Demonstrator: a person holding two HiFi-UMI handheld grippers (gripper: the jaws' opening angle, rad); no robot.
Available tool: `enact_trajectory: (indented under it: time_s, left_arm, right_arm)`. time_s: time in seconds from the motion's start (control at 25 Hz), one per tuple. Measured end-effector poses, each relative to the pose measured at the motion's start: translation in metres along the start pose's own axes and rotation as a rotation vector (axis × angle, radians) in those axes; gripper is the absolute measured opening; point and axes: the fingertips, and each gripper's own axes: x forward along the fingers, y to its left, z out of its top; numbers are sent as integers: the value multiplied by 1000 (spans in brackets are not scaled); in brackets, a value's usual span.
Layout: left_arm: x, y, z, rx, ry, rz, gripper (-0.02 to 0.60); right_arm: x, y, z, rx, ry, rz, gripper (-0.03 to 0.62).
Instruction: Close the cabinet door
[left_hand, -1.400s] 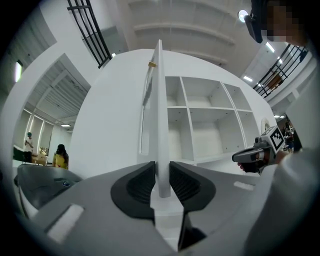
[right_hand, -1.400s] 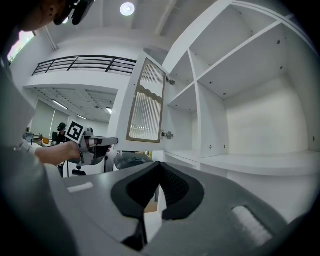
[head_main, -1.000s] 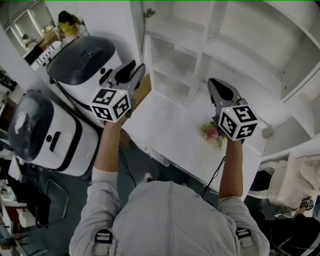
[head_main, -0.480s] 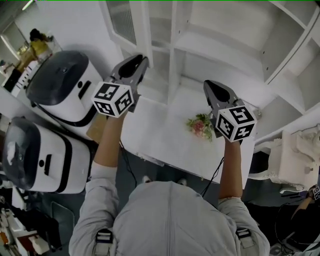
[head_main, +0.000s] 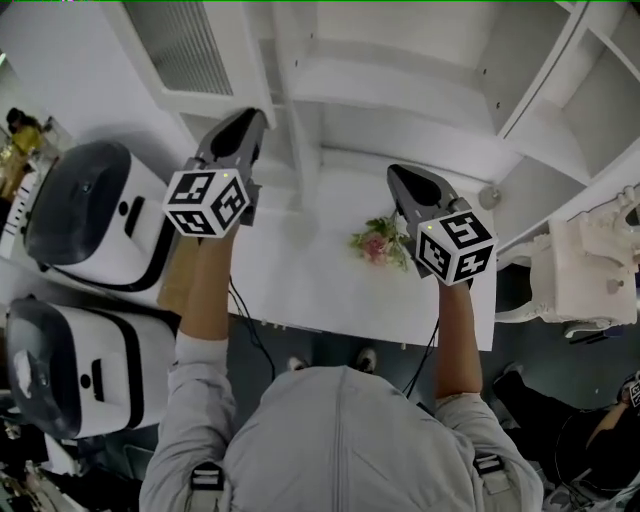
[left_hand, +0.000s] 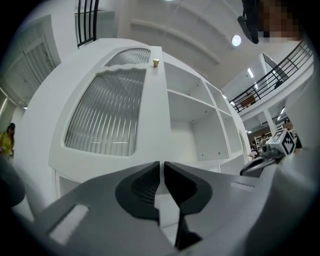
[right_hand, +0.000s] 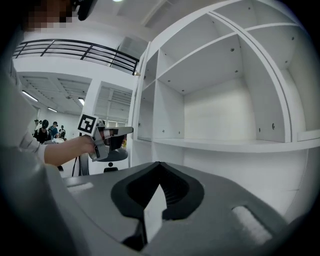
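The white cabinet stands behind the table with bare shelves. Its door, with a ribbed glass panel, is swung out to the left. My left gripper is held up in front of the door's free edge, apart from it. Its jaws are closing, a thin slit left between them and nothing inside. My right gripper hovers over the table and faces the open shelves. Its tips meet, and it holds nothing. The right gripper view also shows the left gripper.
A small bunch of pink flowers lies on the white table beside the right gripper. Two white and black machines stand at the left. A small cup sits on top of the cabinet. White furniture stands at the right.
Both grippers have moved closer to the cabinet, and the head view has swung up toward the door. The left gripper's jaws have narrowed from wide apart to a slit.
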Motion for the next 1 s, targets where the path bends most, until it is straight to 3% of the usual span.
enact_trajectory:
  time_s: [0.6, 1.0]
  left_arm:
    - [49, 11, -8, -17, 25, 4, 18]
    - [65, 15, -10, 56, 37, 45, 17]
  right_arm:
    - [-9, -34, -5, 9, 7, -95, 2]
    - [-14, -46, -4, -5, 15, -122, 2]
